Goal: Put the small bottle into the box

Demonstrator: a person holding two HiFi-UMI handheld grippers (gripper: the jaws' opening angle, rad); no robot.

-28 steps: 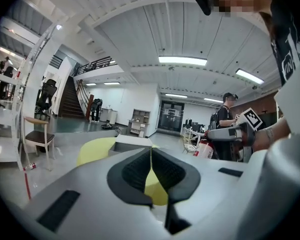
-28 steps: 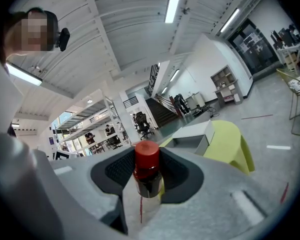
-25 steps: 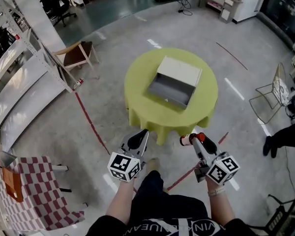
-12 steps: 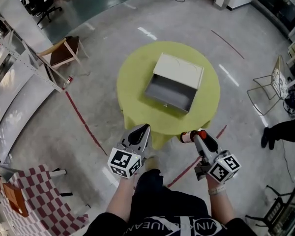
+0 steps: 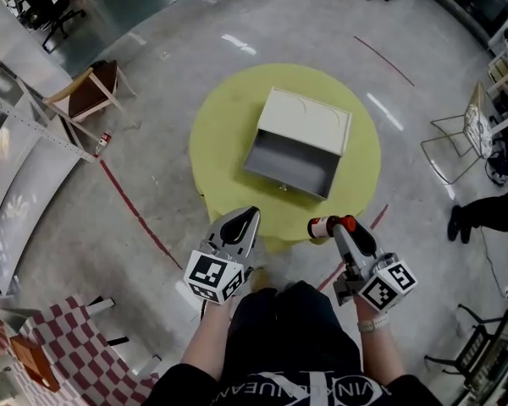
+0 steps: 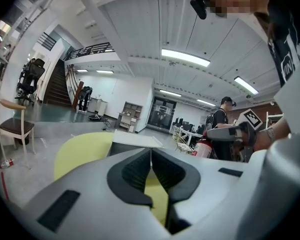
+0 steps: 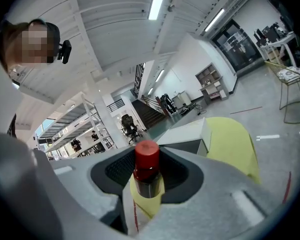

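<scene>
Seen from above, a round yellow-green tabletop [image 5: 224, 121] stands on a grey concrete floor. On it sits an open grey box with a cream lid [image 5: 298, 146]. The lid is folded back on the far side and the grey inside faces up.

The person stands at the near side of the tabletop with a gripper in each hand. Each gripper carries a cube with square black-and-white markers.

The right gripper [image 5: 342, 227] pinches a small dark bottle with a red cap [image 5: 322, 226] between its fingers. The bottle sticks out sideways from the fingers toward the person's left. It hangs at the near edge of the tabletop, outside the box and apart from it. In the right gripper view, the small bottle [image 7: 146, 170] stands clamped between the dark pads, red cap on top. The box [image 7: 186, 133] and the tabletop [image 7: 236, 140] lie beyond it.

The left gripper [image 5: 251, 216] hovers at the near edge of the tabletop, to the left of the bottle. In the left gripper view its fingers [image 6: 135, 171] are pressed together with nothing between them.

A wooden chair [image 5: 89, 91] stands on the floor at the upper left. A red-and-white checked cloth [image 5: 63, 358] shows at the lower left.
</scene>
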